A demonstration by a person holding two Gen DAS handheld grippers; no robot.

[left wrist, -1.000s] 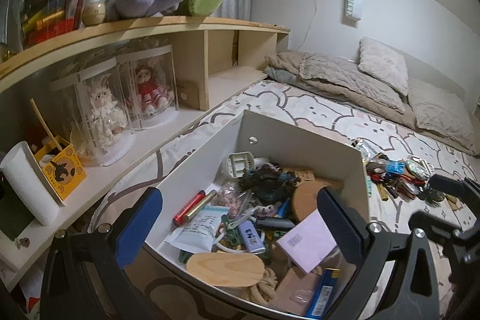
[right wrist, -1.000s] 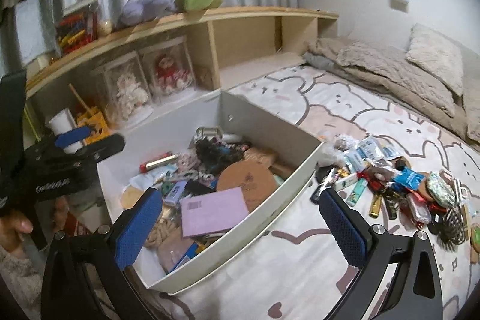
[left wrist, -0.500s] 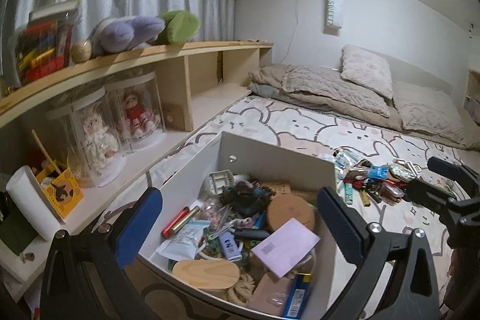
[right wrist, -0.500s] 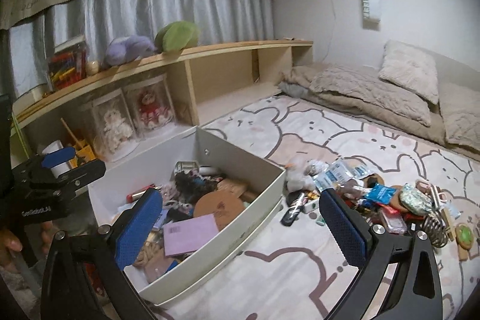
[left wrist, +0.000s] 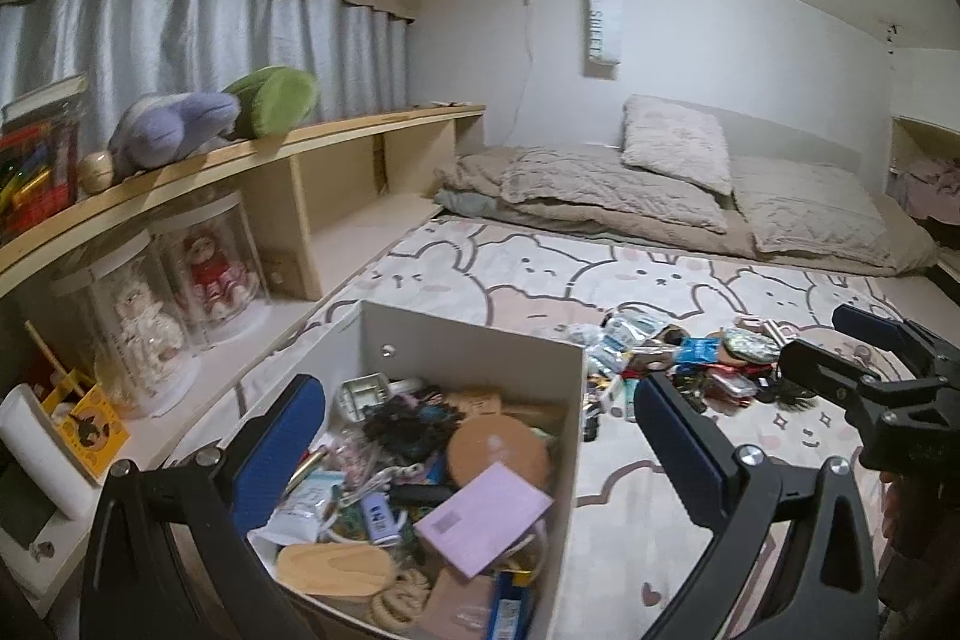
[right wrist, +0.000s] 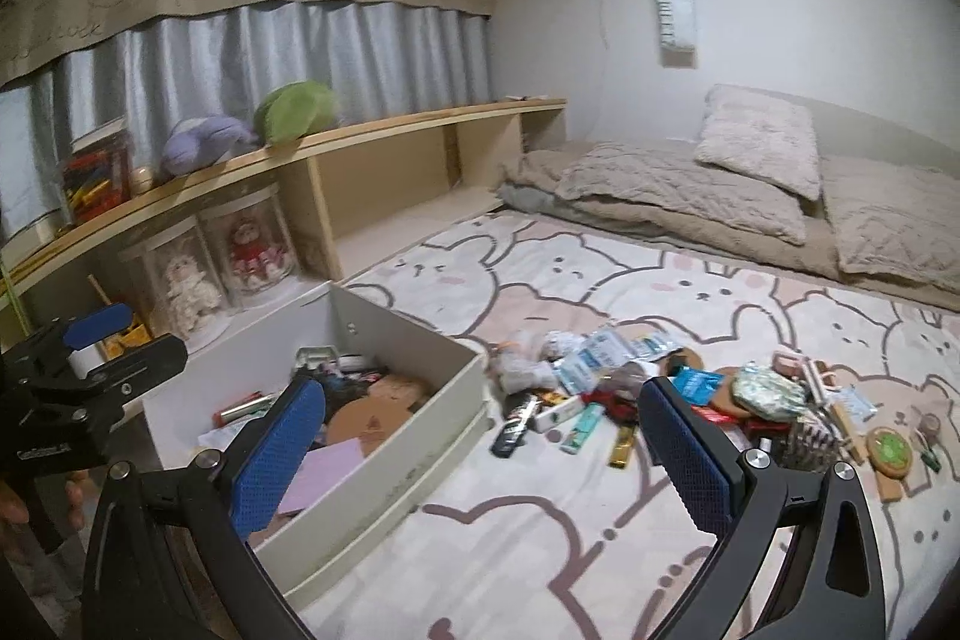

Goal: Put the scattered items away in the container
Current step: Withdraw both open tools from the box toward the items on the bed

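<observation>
A white open box (left wrist: 480,346) (right wrist: 408,334) stands on the bed and holds many small items, among them a lilac card (left wrist: 483,517) and a round cork disc (left wrist: 498,451). A pile of scattered small items (left wrist: 690,364) (right wrist: 660,394) lies on the bunny-print bedsheet to the right of the box. My left gripper (left wrist: 480,466) is open and empty, held above the near part of the box. My right gripper (right wrist: 480,460) is open and empty, held above the box's right wall and the sheet. Each gripper shows in the other's view.
A wooden shelf (left wrist: 336,142) runs along the left with plush toys (left wrist: 180,130) on top and two dolls in clear cases (left wrist: 180,292) below. Folded beige bedding and pillows (left wrist: 660,184) lie at the far end of the bed.
Both grippers have pulled up and back from the box, so more of the bed and the room shows. Both stay open and empty.
</observation>
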